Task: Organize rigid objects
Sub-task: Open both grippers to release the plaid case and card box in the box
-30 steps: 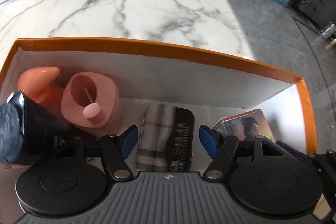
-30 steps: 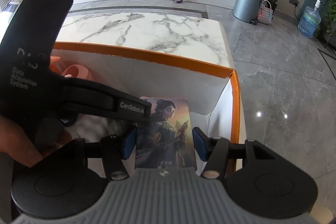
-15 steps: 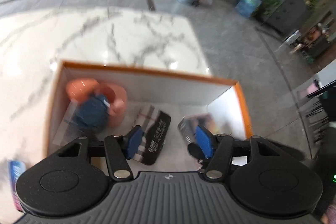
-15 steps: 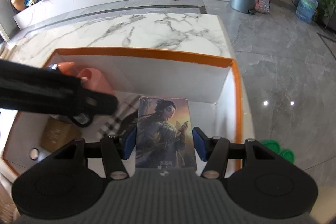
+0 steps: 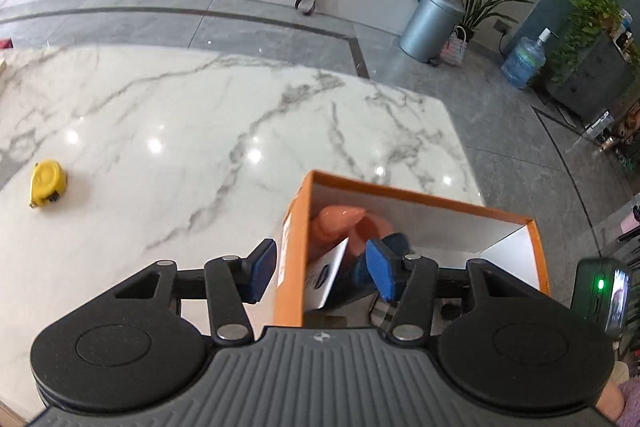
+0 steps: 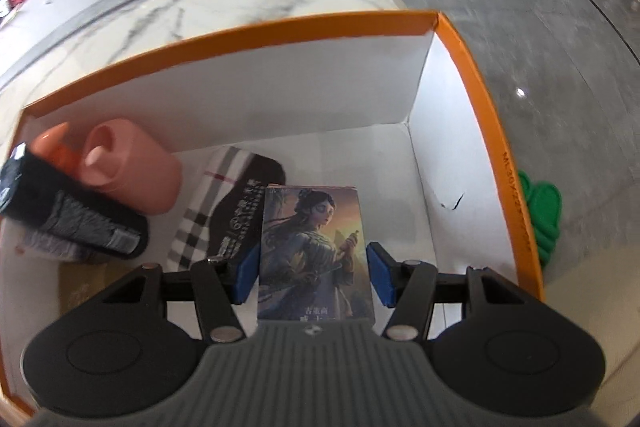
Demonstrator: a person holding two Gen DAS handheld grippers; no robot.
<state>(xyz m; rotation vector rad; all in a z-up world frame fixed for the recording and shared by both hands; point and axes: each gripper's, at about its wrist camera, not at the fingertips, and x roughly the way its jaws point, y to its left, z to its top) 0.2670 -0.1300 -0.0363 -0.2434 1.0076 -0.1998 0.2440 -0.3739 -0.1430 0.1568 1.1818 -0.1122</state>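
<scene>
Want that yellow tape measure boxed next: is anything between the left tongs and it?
Nothing visible: bare marble table lies between the open left tongs and the tape measure. The orange box wall sits between their fingers.

1. The box stands on the table at its right edge.
2. In the box, the cup lies at the far left, beside the bottle.
3. The case lies mid-floor.
4. The card box lies right of the case, overlapping it.
5. The tape measure lies on the table well left of the box.
</scene>
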